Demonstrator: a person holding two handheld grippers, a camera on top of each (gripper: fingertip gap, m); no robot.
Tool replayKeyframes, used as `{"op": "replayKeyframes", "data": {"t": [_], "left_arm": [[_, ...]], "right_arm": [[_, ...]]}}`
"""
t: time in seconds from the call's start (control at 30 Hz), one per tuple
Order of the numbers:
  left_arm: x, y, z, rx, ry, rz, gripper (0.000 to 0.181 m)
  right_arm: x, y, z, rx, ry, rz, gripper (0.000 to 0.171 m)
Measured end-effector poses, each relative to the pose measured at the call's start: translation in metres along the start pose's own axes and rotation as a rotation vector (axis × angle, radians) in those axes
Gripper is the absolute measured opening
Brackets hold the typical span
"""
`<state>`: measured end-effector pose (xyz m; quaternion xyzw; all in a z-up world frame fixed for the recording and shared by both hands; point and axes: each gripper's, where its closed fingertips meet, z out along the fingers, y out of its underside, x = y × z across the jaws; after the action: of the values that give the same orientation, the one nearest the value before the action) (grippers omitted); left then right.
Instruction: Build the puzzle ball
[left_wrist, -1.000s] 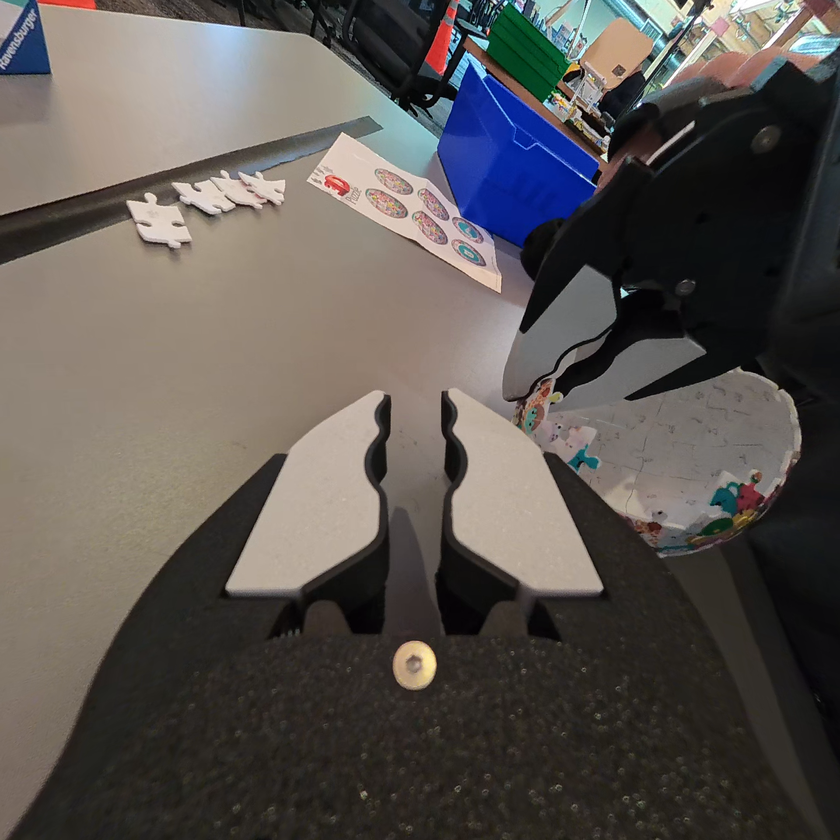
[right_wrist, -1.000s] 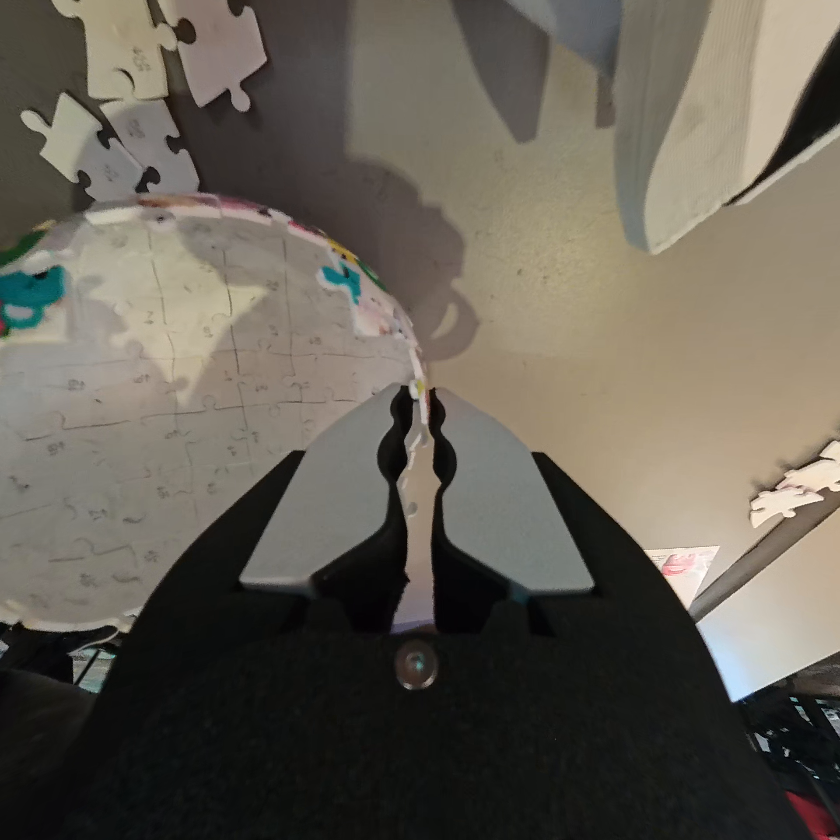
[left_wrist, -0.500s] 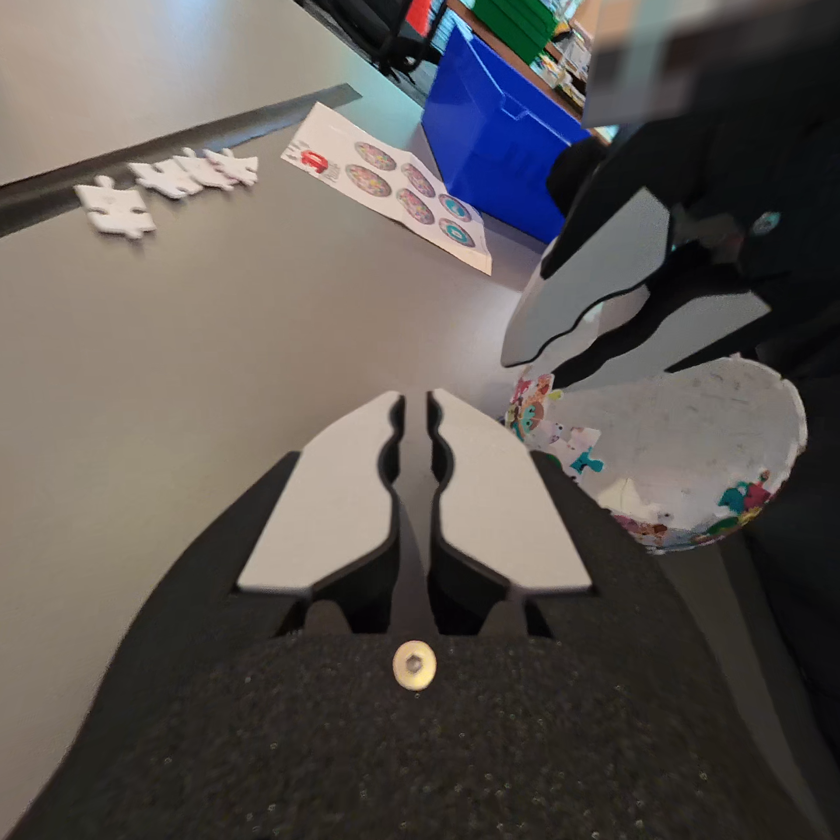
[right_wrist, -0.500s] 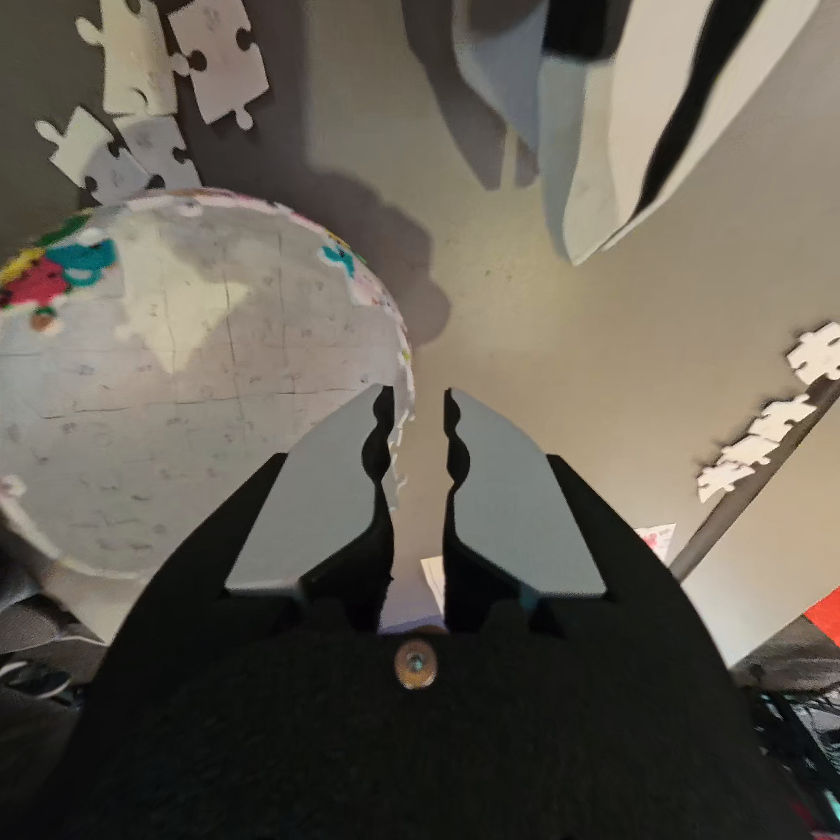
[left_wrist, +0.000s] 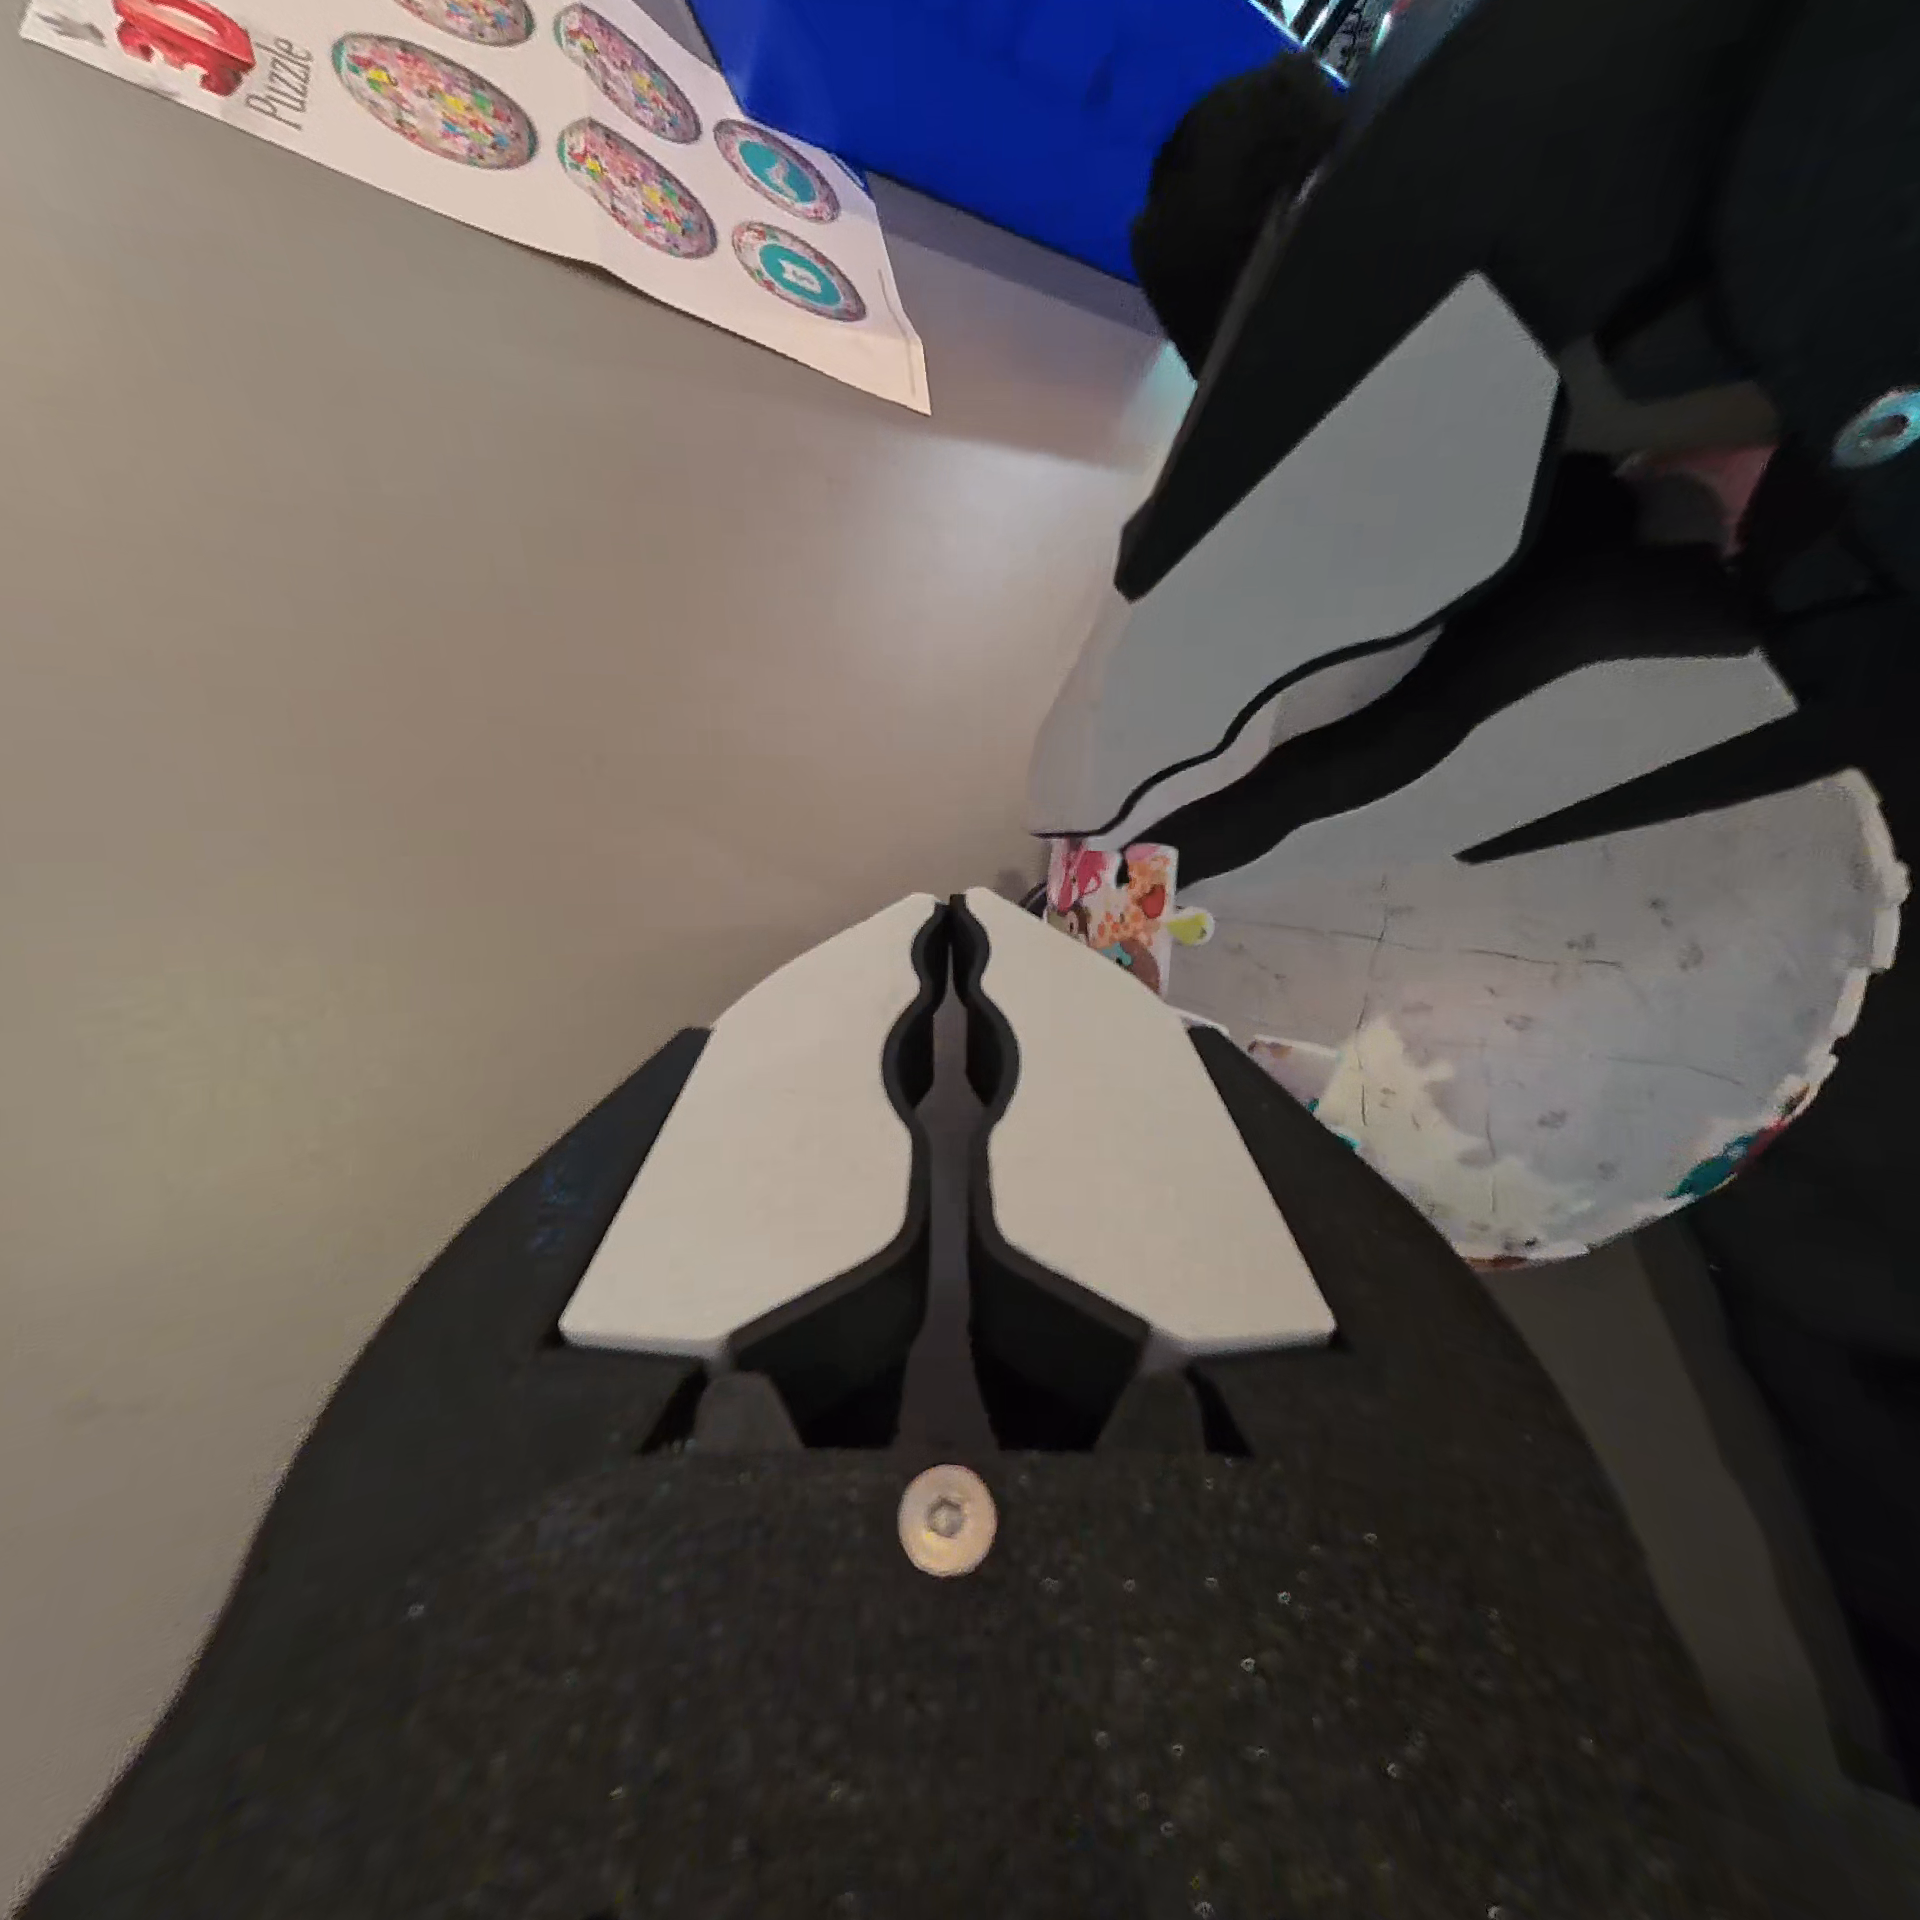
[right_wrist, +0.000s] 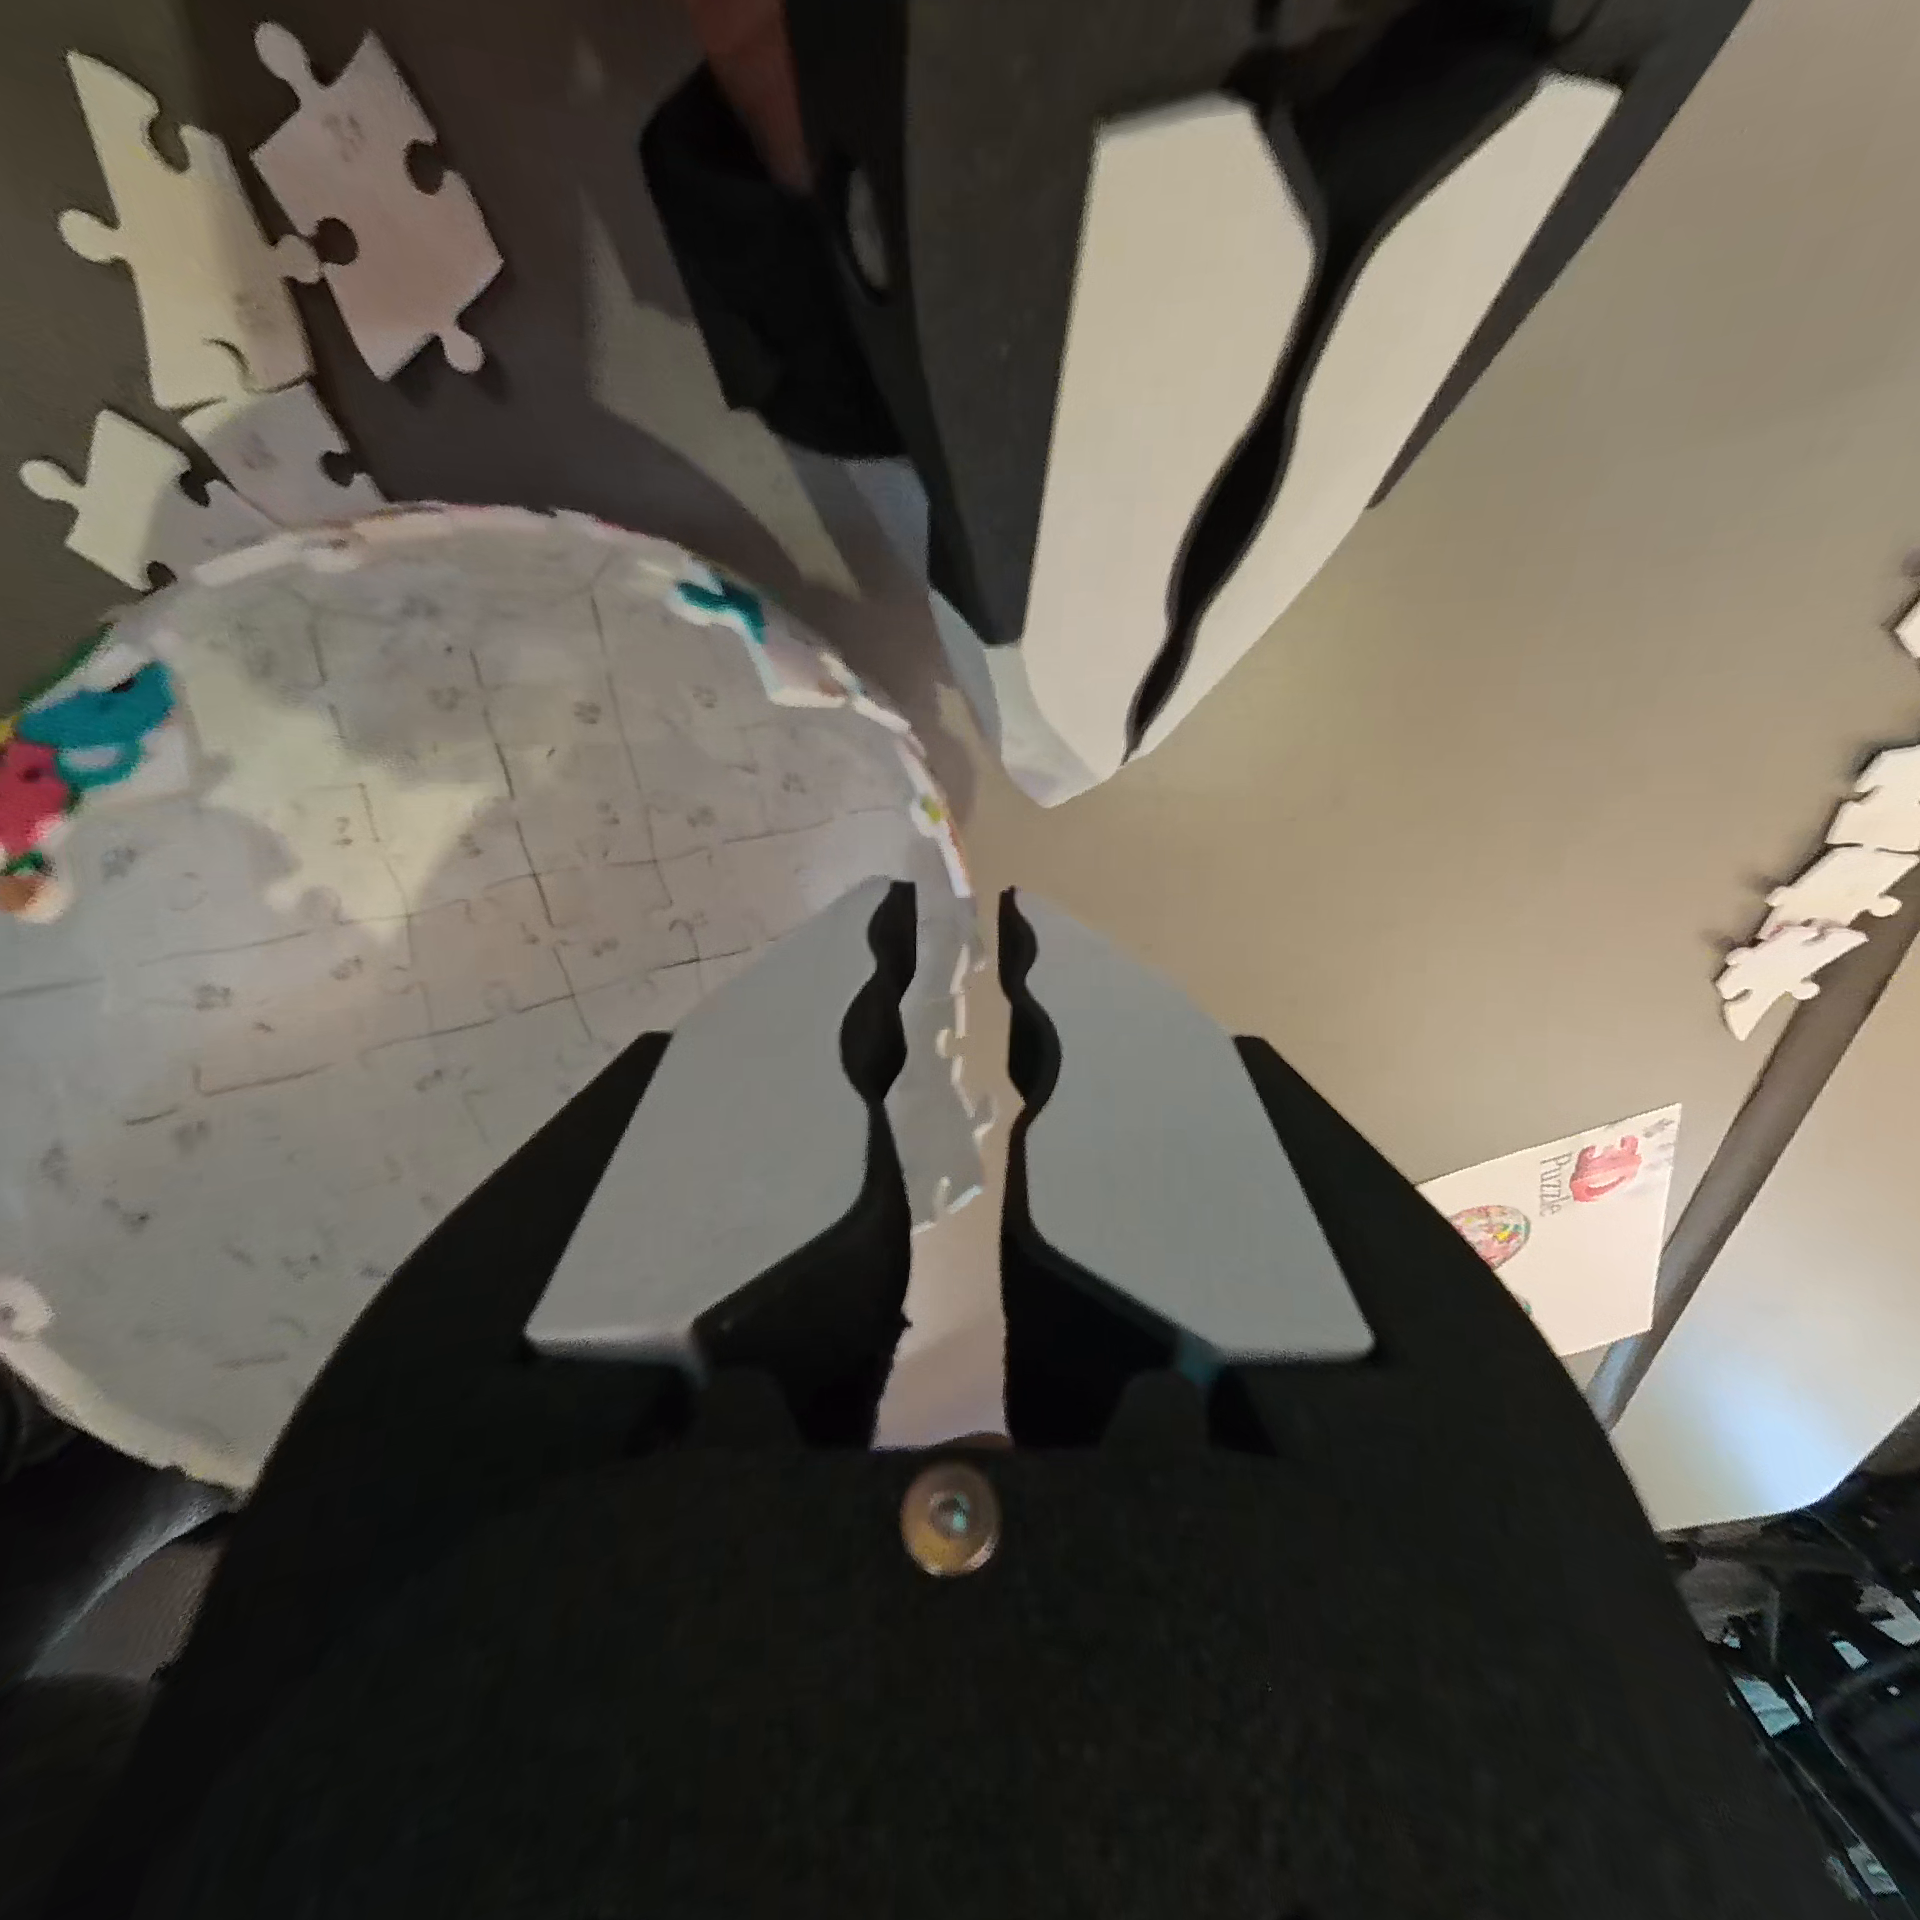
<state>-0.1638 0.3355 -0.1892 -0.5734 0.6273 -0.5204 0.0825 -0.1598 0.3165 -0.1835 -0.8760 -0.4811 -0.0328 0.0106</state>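
Right now your left hand-held gripper (left_wrist: 951, 914) has its fingers pressed together with nothing between them, tips hovering above the grey tabletop (left_wrist: 468, 675) just beside the rim of the puzzle ball (left_wrist: 1538, 1039). The puzzle ball is a half-built shell, its white numbered inner face open toward you, with colourful printed pieces along its edge.

Your right hand-held gripper (right_wrist: 956, 904) straddles that rim: its fingers stand slightly apart, one over the inner side of the shell and one outside it, with the jagged edge of the ball running through the gap. Whether the pads are actually touching the rim you cannot tell from these views.

In the right wrist view, the left gripper's tips come down from above and point at the same stretch of rim, close to your right tips.

Loose white puzzle pieces (right_wrist: 312, 229) lie face down beyond the ball, and a second row of pieces (right_wrist: 1829, 894) lies along a dark strip on the tabletop. A printed instruction sheet (left_wrist: 582, 177) lies flat farther out, next to a blue bin (left_wrist: 966, 135).
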Motion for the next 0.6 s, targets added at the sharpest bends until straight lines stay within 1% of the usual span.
{"op": "replayKeyframes", "data": {"t": [0.2, 0.37, 0.6], "left_arm": [[0.0, 0.008, 0.007, -0.061, -0.024, 0.02, 0.0], [0.0, 0.008, 0.007, -0.064, -0.017, 0.017, 0.0], [0.0, 0.012, 0.01, -0.094, -0.02, 0.016, 0.0]], "right_arm": [[-0.001, -0.001, 0.005, 0.0, 0.015, -0.004, 0.016], [-0.001, -0.003, 0.007, 0.008, 0.013, 0.002, 0.009], [0.0, -0.002, 0.007, 0.007, 0.033, -0.02, 0.008]]}}
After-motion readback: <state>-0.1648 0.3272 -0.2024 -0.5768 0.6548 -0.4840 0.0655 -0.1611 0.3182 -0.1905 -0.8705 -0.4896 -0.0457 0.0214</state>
